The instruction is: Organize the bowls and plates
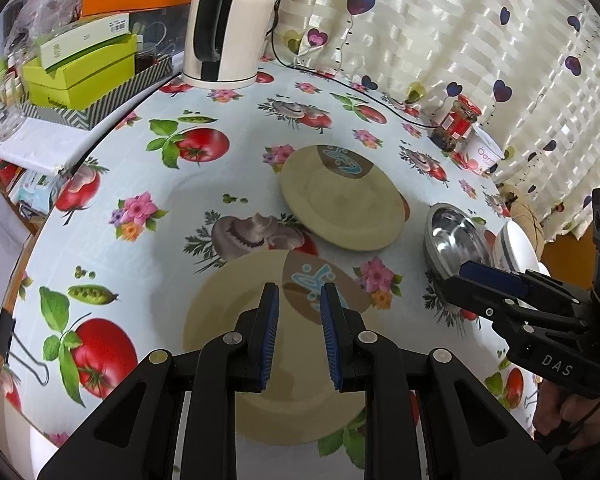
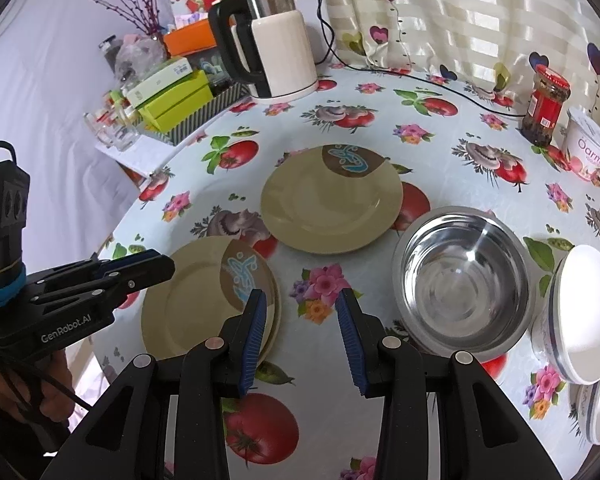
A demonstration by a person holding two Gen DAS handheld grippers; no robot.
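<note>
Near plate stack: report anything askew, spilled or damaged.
The near plate stack is slightly askew: the top plate sits shifted left, so the lower plate's rim peeks out on the right. Nothing looks spilled or broken.

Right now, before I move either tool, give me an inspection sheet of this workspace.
Surface: round table under a fruit-print oilcloth.
Job's things: near plate stack, far plate, steel bowl, white bowls tilted at the right edge.
Clutter: kettle, red-lidded jar, yogurt tub, green boxes.
Grippers: left tool open above the near stack; right tool open, empty.
Cables: black cord along the back.
Surroundings: heart-print curtain.
</note>
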